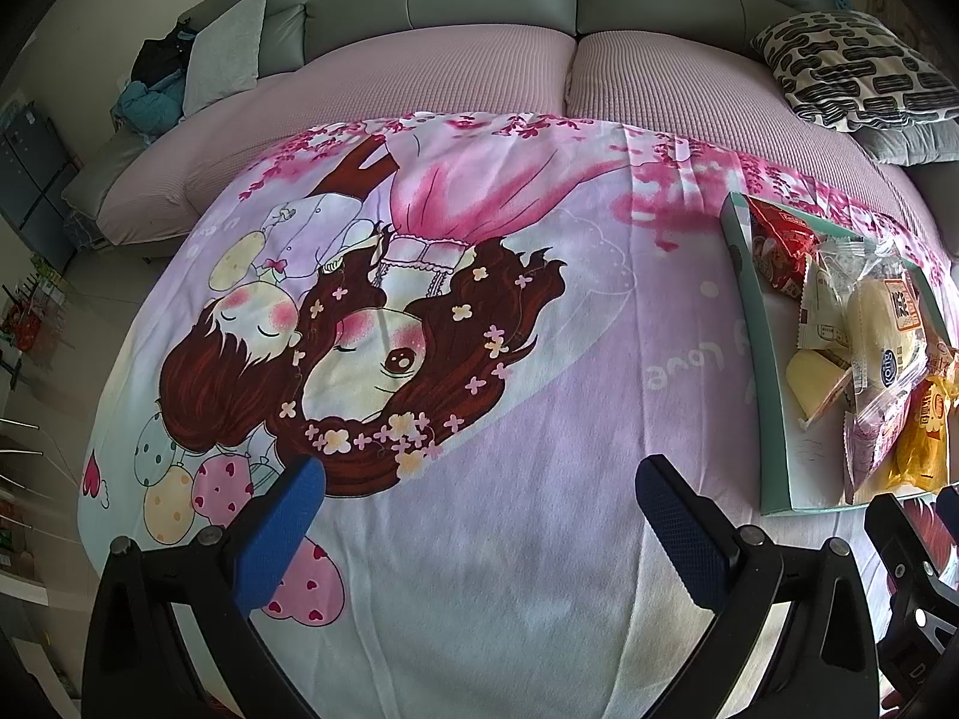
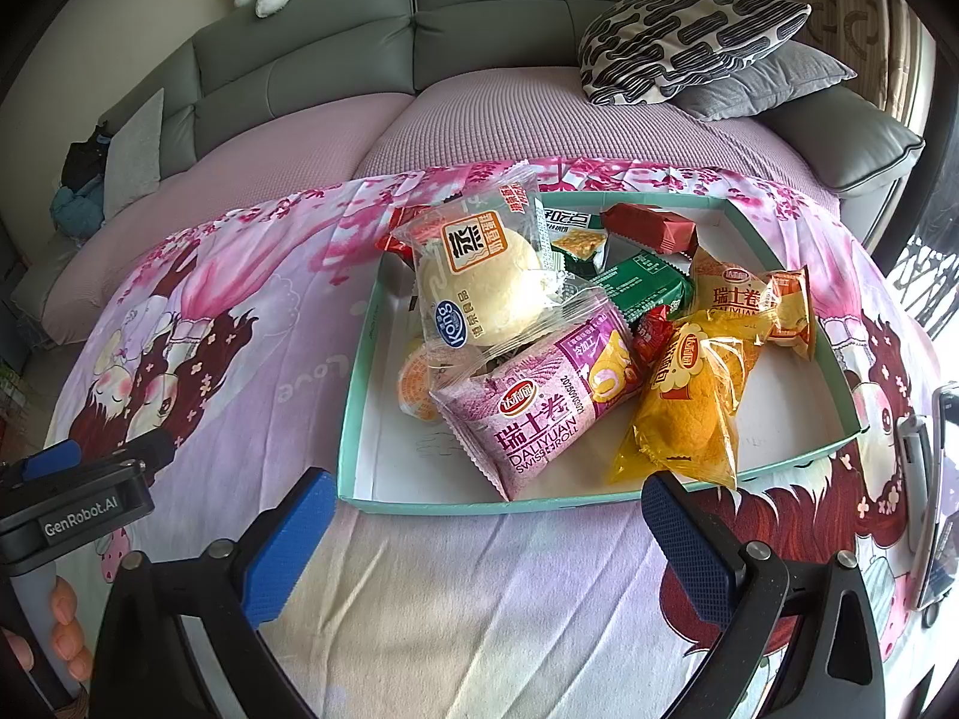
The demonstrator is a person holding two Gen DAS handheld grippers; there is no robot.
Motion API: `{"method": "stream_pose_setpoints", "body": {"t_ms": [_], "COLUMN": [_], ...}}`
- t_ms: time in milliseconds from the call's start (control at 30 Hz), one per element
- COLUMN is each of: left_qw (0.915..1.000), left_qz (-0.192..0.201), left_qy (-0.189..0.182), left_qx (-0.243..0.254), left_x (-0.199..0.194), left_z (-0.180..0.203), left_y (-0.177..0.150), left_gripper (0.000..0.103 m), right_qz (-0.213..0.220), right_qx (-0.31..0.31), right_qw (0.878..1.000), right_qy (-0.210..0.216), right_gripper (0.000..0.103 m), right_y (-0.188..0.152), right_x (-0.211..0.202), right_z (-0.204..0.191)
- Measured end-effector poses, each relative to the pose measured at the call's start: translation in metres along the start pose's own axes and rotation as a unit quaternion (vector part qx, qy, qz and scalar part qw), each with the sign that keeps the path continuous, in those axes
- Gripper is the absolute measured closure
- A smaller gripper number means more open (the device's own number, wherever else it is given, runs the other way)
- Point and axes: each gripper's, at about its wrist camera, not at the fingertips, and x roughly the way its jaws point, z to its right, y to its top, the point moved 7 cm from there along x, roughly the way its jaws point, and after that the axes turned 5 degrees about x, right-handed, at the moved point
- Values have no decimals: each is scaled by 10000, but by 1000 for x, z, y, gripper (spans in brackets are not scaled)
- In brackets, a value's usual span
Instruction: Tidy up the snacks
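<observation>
A teal shallow box (image 2: 353, 395) sits on the cartoon-print cloth and holds several wrapped snacks. Among them are a pale steamed cake in a clear wrapper (image 2: 479, 281), a purple Swiss-roll pack (image 2: 539, 413), two orange Swiss-roll packs (image 2: 683, 413) (image 2: 749, 299), green packs (image 2: 641, 287) and a red pack (image 2: 650, 221). My right gripper (image 2: 485, 515) stands open just in front of the box's near wall, empty. My left gripper (image 1: 479, 497) hangs open over bare cloth, left of the box (image 1: 749, 323). In the left wrist view the snacks (image 1: 875, 329) pile at the right edge.
The cloth (image 1: 509, 569) covers a table set against a grey sofa with pink seat covers (image 1: 455, 72). A black-and-white patterned cushion (image 2: 683, 36) lies at the back right. A phone on a stand (image 2: 941, 491) is at the right edge. A hand (image 2: 66, 629) holds the left gripper's body.
</observation>
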Motion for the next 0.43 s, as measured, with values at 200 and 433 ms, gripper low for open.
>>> {"method": "stream_pose_setpoints", "body": {"t_ms": [200, 433], "left_qw": [10000, 9999], "left_qz": [11, 153], "left_qy": [-3, 10], "left_qx": [-7, -49], "left_x": [-2, -8], "left_z": [0, 1], "left_y": [2, 4], "left_gripper": [0, 0], "right_qz": [-1, -1], "right_qx": [2, 2], "right_qw": [10000, 10000], "right_qy": [-1, 0], "right_gripper": [0, 0], "right_y": [0, 0], "right_x": [0, 0], "right_z": [0, -1]}}
